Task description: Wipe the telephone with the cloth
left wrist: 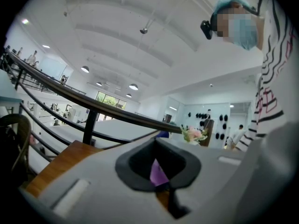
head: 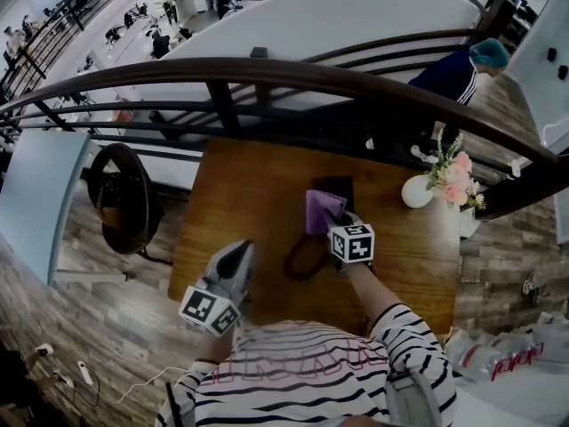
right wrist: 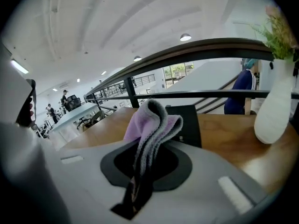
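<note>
Purple cloth (right wrist: pixel 152 122) pinched in the right gripper (head: pixel 335 223) is held over the black telephone (head: pixel 338 185) mid-table (head: pixel 240 185), the left gripper (head: pixel 240 249) closed and empty alongside, with the wiping seemingly just starting and most of it left.

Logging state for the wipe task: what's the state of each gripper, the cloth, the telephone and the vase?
right gripper: shut on cloth
cloth: bunched, pinched in the jaws
left gripper: shut, empty
telephone: flat on table, behind cloth
vase: upright, holding flowers
</note>
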`<state>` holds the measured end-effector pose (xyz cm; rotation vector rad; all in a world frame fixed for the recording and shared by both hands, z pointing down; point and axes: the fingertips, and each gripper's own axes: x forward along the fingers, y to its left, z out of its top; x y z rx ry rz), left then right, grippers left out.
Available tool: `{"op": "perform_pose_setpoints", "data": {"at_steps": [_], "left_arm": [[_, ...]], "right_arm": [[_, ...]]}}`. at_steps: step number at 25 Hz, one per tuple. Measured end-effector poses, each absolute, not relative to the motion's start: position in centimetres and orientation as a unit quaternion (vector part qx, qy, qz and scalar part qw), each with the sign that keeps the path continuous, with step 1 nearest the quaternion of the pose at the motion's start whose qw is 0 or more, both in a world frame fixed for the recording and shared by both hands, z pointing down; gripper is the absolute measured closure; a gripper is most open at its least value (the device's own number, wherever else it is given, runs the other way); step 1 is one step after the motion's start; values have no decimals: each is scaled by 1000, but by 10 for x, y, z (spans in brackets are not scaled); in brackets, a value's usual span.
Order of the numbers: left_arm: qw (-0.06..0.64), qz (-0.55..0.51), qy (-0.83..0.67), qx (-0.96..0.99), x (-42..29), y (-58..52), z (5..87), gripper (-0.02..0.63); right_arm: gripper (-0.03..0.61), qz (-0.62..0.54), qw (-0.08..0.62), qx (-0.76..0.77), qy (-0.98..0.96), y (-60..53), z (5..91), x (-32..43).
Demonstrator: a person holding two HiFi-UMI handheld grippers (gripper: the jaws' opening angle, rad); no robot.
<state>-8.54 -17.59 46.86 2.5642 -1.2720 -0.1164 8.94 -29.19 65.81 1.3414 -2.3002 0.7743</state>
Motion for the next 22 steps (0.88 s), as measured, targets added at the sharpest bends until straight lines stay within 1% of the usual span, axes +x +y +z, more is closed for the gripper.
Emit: {"op": "perform_pose_setpoints", "data": {"at_steps": [13, 18, 22], "left_arm": [[143, -42, -424, 893, -68, -174, 467, 612], [141, -43, -421, 895, -63, -172, 464, 612], [140, -43, -419, 896, -60, -170, 462, 612]], "right_arm": [[541, 283, 206, 563, -749, -289, 673, 197], [541, 288, 199, 576, -738, -284, 672, 209], [541, 289, 180, 566, -751, -275, 658, 197]]}}
